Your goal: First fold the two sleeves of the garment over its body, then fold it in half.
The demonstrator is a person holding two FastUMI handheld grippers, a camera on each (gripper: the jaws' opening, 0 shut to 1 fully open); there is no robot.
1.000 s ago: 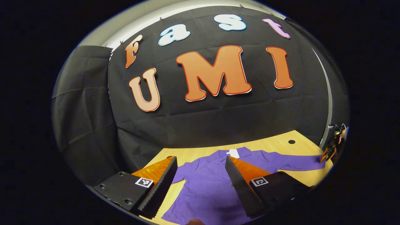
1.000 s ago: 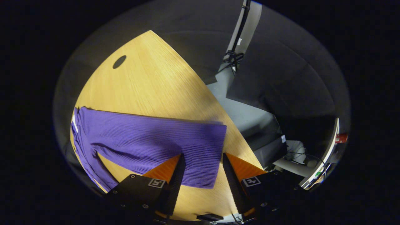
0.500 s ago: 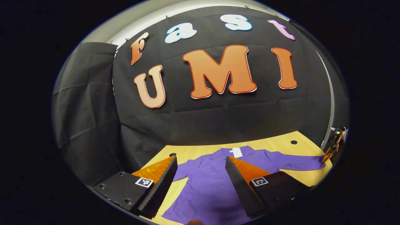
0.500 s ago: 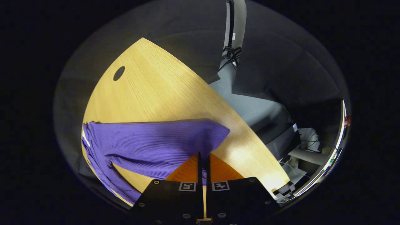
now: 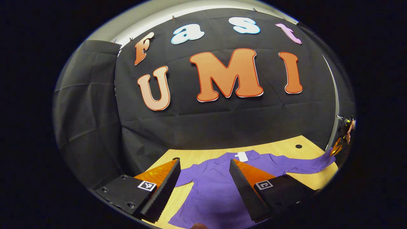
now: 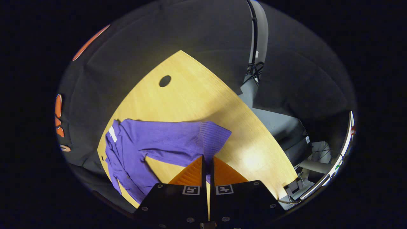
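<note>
A purple long-sleeved garment [image 5: 216,187] lies spread on the wooden table [image 5: 279,148], its collar with a white tag [image 5: 242,156] toward the booth wall. My left gripper [image 5: 203,178] hovers open above its body, with nothing between the fingers. In the right gripper view, my right gripper [image 6: 207,160] is shut on the cuff end of one sleeve [image 6: 178,141], which is lifted off the table [image 6: 197,95]. In the left gripper view that sleeve [image 5: 305,163] rises at the far right to the right gripper [image 5: 337,149].
A round cable hole [image 6: 165,81] sits in the table near its far corner. Beyond the table edge at the right are a grey stand [image 6: 270,121], cables and equipment [image 6: 314,149]. Black cloth walls the booth behind and to the left.
My right gripper shut on the sleeve's cuff end, then lifted and drew it up off the table. The left gripper stayed open and barely moved.
</note>
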